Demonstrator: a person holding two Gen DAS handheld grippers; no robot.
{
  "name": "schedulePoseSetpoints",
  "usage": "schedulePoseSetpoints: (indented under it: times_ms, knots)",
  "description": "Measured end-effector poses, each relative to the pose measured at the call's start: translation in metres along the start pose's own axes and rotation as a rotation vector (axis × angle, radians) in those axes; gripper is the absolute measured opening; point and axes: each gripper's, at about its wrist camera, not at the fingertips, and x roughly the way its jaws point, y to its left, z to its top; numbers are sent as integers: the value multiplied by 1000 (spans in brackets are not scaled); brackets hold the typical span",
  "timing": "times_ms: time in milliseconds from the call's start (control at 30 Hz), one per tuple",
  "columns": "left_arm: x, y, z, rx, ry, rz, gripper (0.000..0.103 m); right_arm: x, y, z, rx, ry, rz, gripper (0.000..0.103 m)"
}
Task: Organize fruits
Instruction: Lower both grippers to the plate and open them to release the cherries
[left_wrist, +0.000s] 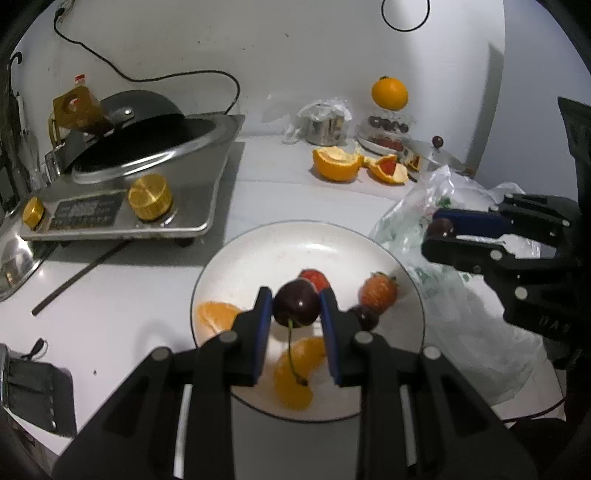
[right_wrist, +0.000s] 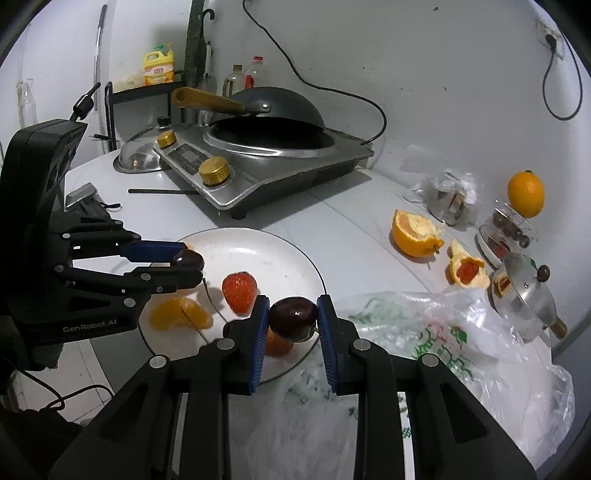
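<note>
Gripping one dark cherry (left_wrist: 296, 302) in my left tongs (left_wrist: 295, 314) and another cherry (right_wrist: 293, 317) in my right tongs (right_wrist: 293, 325), I hold both over the white plate (right_wrist: 258, 243) of strawberries and orange segments on the counter (right_wrist: 351, 221).

dim cool light, soft shadows, fisheye bending (dark corners), slight blur
</note>
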Motion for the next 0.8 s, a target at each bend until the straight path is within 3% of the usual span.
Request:
schedulePoseSetpoints:
  times_ms: [533,800]
  knots:
    - [25,19,19,11,6,3,27,35,1,20,-9,7,44,28]
    - [43,25,22,6,27,-5,27,62,2,21,-5,52,70,28]
